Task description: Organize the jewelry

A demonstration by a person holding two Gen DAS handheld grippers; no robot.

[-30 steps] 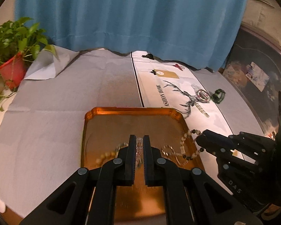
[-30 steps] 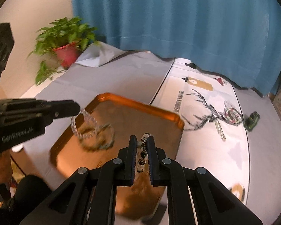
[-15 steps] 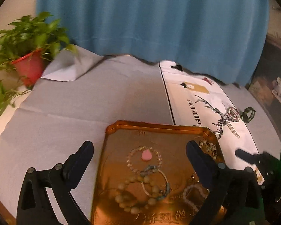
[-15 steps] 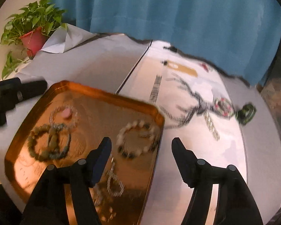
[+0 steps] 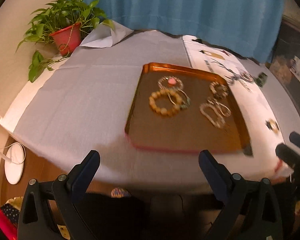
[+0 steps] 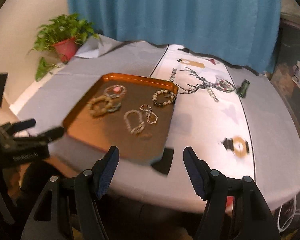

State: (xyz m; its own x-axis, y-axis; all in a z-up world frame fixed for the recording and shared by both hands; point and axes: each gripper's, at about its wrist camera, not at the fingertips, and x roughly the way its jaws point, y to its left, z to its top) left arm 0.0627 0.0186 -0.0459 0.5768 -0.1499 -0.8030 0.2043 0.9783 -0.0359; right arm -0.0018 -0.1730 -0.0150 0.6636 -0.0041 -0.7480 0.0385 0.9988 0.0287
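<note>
Copper tray [image 5: 238, 108] lies on the grey cloth [image 5: 86, 100] ahead of both grippers, holding the bracelets [image 6: 100, 106] (several, some overlapping). Left gripper [image 5: 149, 158] stands wide with nothing between its fingers, the tray just beyond and to the right. Right gripper [image 6: 151, 156] is also parted and empty, short of the tray's near corner. More jewelry [image 6: 224, 85] lies farther ahead on the runner [image 6: 206, 108].

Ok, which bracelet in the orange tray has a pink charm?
The thin clear-beaded bracelet at the orange tray's far corner; the others carry no pink.
</note>
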